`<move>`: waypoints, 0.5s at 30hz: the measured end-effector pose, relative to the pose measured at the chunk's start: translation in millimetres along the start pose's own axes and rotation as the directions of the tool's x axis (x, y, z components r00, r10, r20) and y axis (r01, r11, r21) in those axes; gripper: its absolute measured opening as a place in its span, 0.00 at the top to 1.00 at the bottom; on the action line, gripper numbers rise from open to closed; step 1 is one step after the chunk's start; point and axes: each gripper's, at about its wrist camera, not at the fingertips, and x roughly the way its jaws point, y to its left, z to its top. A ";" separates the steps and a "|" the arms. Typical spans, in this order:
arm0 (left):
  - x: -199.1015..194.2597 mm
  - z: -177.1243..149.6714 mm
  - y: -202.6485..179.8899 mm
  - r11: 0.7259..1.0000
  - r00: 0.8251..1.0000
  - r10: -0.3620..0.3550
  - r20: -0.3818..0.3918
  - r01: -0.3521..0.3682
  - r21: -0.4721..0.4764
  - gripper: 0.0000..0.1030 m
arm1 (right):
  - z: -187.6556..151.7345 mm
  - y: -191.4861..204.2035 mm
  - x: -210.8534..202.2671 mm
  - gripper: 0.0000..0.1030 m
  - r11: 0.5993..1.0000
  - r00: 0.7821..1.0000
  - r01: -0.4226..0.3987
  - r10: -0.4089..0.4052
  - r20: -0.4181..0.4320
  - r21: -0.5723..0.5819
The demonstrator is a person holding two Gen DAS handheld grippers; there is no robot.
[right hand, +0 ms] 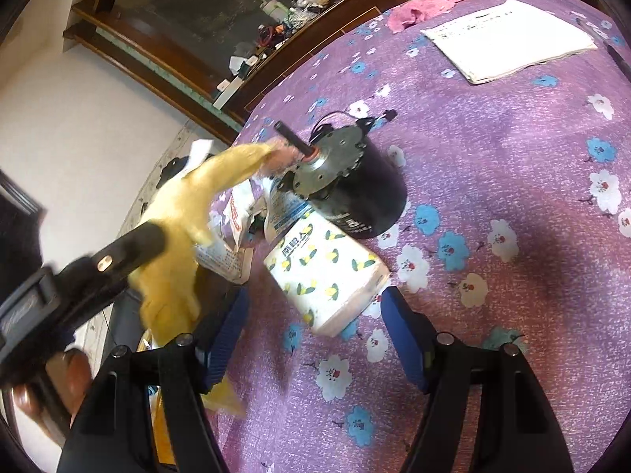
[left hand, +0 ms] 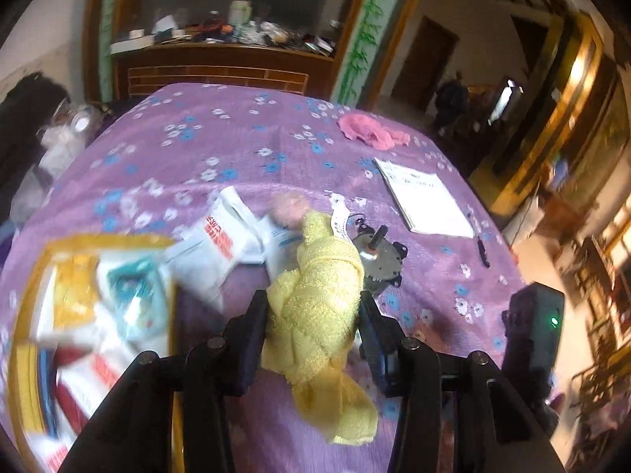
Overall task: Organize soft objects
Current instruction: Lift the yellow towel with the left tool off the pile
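Above the purple floral cloth (left hand: 236,138) we carry the yellow towel (left hand: 315,307), clamped in the left gripper (left hand: 313,315), toward the yellow box (left hand: 23,354); lift its tail clear first. The right gripper (right hand: 315,315) stands wide open, empty, beside the tissue pack (right hand: 327,276).

Motor (right hand: 343,181) behind tissue pack (right hand: 327,272), booklet (right hand: 508,39) beyond.

Right gripper (right hand: 313,329) hangs open over the purple floral cloth (right hand: 512,205), its blue pads either side of a lemon-print tissue pack (right hand: 327,272). At left, the left gripper (right hand: 130,244) clamps a yellow towel (right hand: 185,213); a black motor (right hand: 347,185) lies behind the pack
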 end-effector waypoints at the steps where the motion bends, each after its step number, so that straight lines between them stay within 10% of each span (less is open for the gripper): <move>1: -3.6 -4.9 3.8 1.000 1.000 0.002 0.002 -0.002 -0.013 0.54 | -0.5 0.8 0.7 0.33 1.000 1.000 0.001 -0.001 -0.004 -0.006; 15: -36.4 -46.8 43.4 0.989 1.000 -0.017 0.022 0.020 -0.146 0.54 | -4.9 16.0 11.6 0.32 0.998 0.999 0.024 -0.026 -0.032 -0.058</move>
